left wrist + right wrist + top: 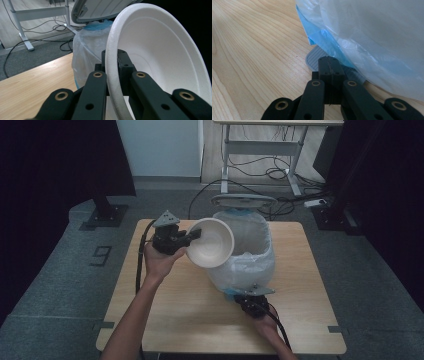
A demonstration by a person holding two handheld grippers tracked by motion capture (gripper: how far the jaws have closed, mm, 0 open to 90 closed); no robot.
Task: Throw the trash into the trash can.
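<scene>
A white foam bowl (212,242) hangs tilted on its side next to the bin's opening, with my left gripper (192,236) shut on its rim. In the left gripper view the rim of the bowl (162,50) runs between the closed jaws of the left gripper (113,56). The bin (247,247) is lined with a clear plastic bag and its grey lid (243,200) stands raised. My right gripper (248,296) is shut at the bin's near base. In the right gripper view the closed tips of the right gripper (329,60) rest on a grey ribbed pedal (314,56) under the bag (367,32).
The bin stands on a light wooden table (175,310), with bare wood left of and in front of it. Behind the table are a desk frame (260,150) and loose cables (285,195) on the grey floor.
</scene>
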